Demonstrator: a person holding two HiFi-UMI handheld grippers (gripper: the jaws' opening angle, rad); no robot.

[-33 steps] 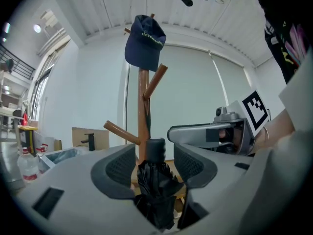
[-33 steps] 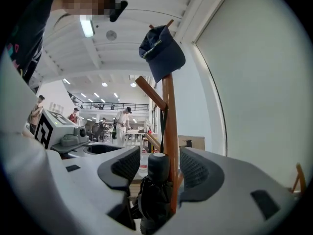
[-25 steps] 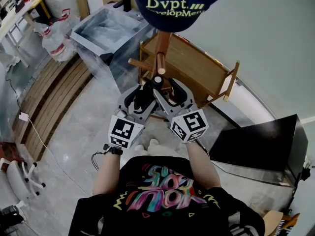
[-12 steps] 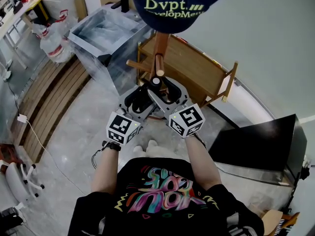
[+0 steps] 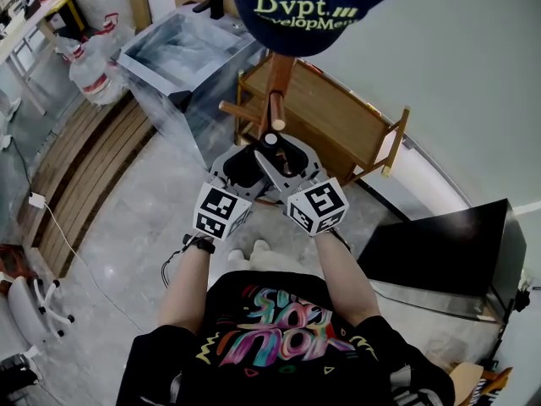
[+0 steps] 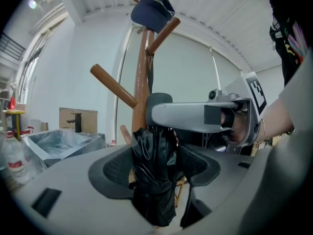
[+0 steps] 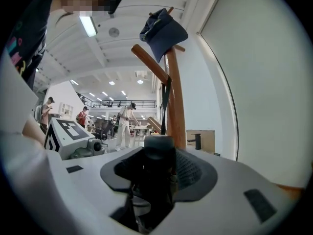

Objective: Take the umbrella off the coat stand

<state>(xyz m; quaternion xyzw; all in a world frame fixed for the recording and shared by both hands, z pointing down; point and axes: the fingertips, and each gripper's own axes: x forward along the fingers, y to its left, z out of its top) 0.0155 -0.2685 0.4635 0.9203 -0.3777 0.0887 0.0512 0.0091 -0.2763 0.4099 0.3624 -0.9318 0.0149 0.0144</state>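
A wooden coat stand [image 5: 277,74] with slanting pegs bears a navy cap [image 5: 304,7] on top. A folded black umbrella [image 6: 154,180] hangs by a strap against the pole [image 6: 142,82]. My left gripper [image 5: 245,166] is open wide, with the umbrella's bundled cloth between its jaws and a gap on each side. My right gripper [image 5: 283,155] reaches in just above it, its arm crossing the left gripper view. Its jaws are closing round the umbrella's dark handle [image 7: 159,163], which stands upright between them. The pads are close to the handle, but I see no firm press.
A wooden folding chair [image 5: 338,121] stands right behind the stand. A steel sink tub [image 5: 182,49] is at the back left, with bagged water bottles [image 5: 89,62] beside it. A black panel [image 5: 439,248] lies at the right. Several people [image 7: 124,126] stand far off in the hall.
The left gripper's jaws have spread wider and it has sunk a little along the umbrella. The right gripper's jaws have drawn in round the handle. The stand and cap have not moved.
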